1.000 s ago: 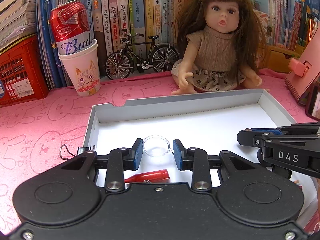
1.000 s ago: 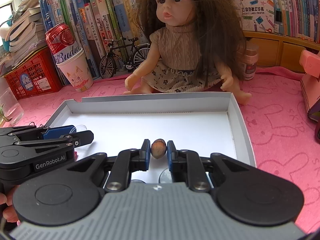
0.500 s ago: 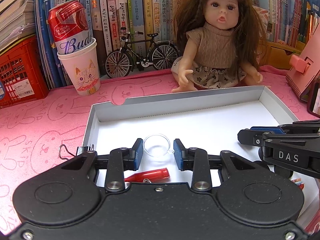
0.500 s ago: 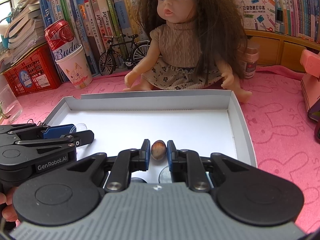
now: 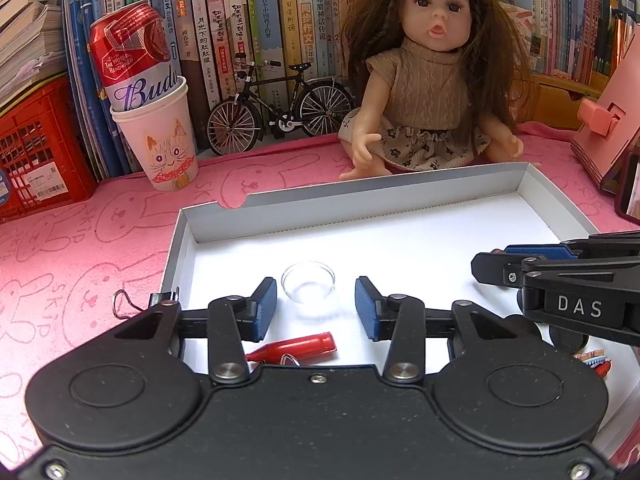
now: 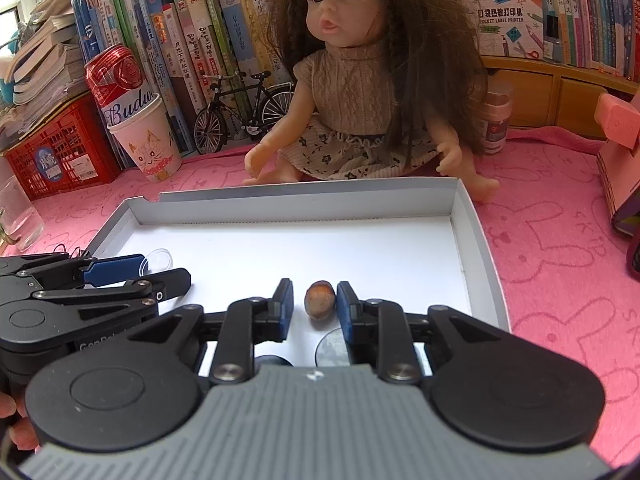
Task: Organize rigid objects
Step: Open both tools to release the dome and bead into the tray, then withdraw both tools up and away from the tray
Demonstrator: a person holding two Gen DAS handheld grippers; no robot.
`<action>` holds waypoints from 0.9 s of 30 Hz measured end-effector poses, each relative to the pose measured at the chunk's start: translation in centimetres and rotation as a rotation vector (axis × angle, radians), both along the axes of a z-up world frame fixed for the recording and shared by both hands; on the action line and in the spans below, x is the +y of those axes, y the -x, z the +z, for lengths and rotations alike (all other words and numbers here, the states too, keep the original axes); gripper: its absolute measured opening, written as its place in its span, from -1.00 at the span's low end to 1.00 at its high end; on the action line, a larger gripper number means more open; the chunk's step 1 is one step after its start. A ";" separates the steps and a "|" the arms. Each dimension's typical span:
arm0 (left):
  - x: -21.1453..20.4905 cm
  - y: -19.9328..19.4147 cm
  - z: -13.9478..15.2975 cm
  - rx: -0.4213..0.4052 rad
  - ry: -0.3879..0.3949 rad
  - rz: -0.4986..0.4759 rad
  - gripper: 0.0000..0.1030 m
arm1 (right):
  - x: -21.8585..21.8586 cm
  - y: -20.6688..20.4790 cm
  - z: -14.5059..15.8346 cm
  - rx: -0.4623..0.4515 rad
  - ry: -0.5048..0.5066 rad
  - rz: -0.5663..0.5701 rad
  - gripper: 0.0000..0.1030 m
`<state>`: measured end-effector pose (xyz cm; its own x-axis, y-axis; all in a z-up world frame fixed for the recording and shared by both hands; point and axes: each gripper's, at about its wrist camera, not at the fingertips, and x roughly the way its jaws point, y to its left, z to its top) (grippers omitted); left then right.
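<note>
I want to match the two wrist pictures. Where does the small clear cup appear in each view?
Left wrist view: the small clear cup stands in the lower centre, on the floor of the white box, between the left gripper fingers, touching neither.
Right wrist view: the cup shows at the left, partly hidden behind the left gripper.
Shared landmark: the doll sitting behind the box's far wall.

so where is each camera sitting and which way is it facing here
Left wrist: sits on the left gripper, looks forward and down over the clear cup in the white tray toward the doll; the right gripper enters at right.
Right wrist: sits on the right gripper, same heading, the nut between its open jaws; the left gripper and a fingertip show at left.
Shared: tray, doll, clear cup, each other's gripper.
</note>
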<state>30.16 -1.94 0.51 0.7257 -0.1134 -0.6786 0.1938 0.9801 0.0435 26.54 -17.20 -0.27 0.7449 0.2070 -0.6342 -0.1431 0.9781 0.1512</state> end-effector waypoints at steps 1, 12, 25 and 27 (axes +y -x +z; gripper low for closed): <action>0.0 0.0 0.0 0.000 -0.002 -0.003 -0.13 | 0.0 0.0 0.0 0.000 -0.001 0.000 -0.10; -0.2 0.3 0.5 -0.032 -0.017 0.008 0.40 | 0.3 0.2 0.2 -0.020 0.030 -0.018 0.24; 0.7 3.7 4.6 -0.107 0.019 0.042 0.58 | 0.0 3.6 3.4 -0.111 0.036 -0.045 0.50; 0.7 4.6 5.2 -0.117 0.022 0.045 0.59 | 0.0 4.4 4.0 -0.129 0.041 -0.045 0.52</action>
<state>25.52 -1.25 5.76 0.8045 -0.0930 -0.5866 0.1444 0.9887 0.0413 22.14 -17.20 3.75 0.8290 0.1475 -0.5395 -0.1147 0.9889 0.0940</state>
